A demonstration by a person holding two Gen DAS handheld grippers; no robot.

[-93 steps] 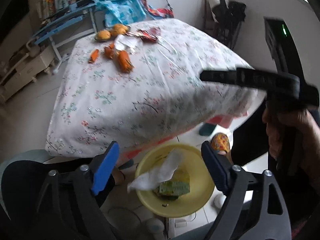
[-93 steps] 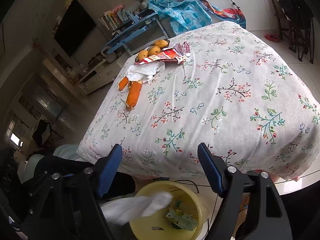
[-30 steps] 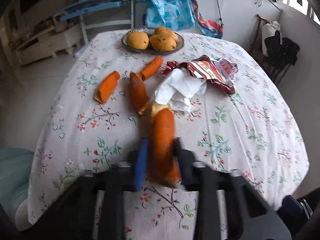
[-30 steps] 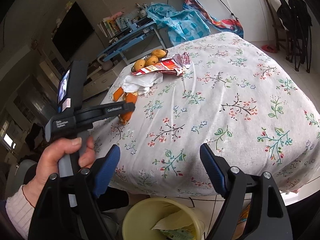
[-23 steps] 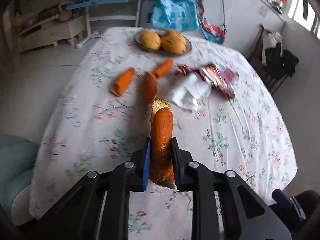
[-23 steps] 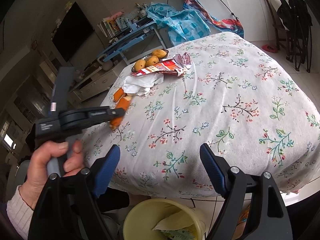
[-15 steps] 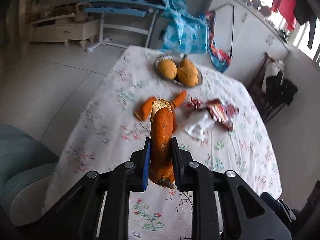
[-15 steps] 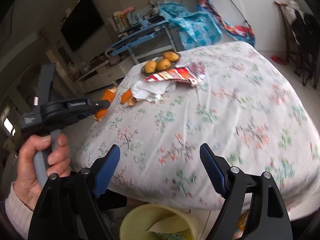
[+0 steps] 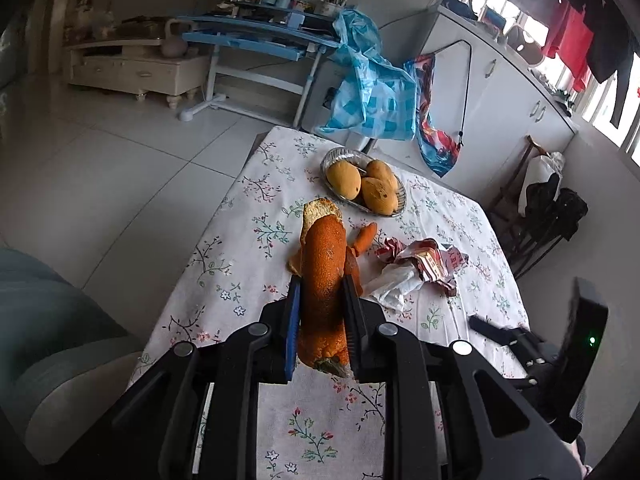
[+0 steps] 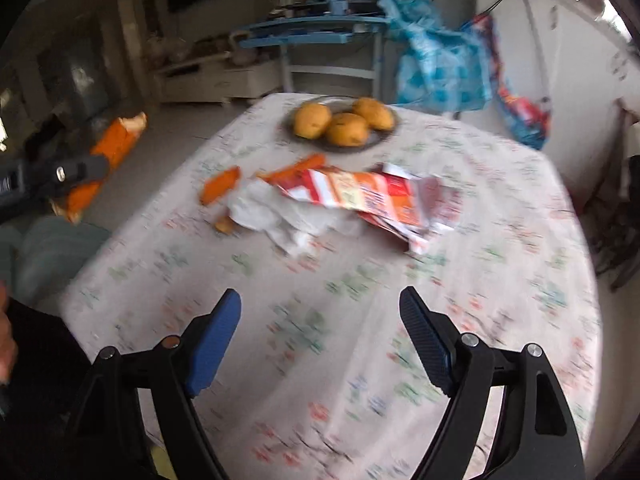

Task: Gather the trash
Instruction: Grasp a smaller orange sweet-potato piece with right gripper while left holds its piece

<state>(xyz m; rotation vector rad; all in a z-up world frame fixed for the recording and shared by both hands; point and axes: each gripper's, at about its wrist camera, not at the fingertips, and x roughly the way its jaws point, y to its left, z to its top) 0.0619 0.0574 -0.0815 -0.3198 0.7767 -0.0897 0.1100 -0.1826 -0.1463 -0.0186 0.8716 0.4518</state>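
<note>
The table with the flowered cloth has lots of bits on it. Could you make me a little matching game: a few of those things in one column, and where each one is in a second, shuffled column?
Things:
1. long orange peel
2. yellow fruits
3. red snack wrapper
4. right gripper

Places or states:
A. in the metal dish
B. jaws open, nothing between them
C. clamped in the left gripper
D. lying partly on the crumpled white tissue

Pairs: 1-C, 2-A, 3-D, 4-B

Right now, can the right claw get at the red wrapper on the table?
Probably yes. The right claw is open and empty, and only bare tablecloth lies between it and the red wrapper.
</note>
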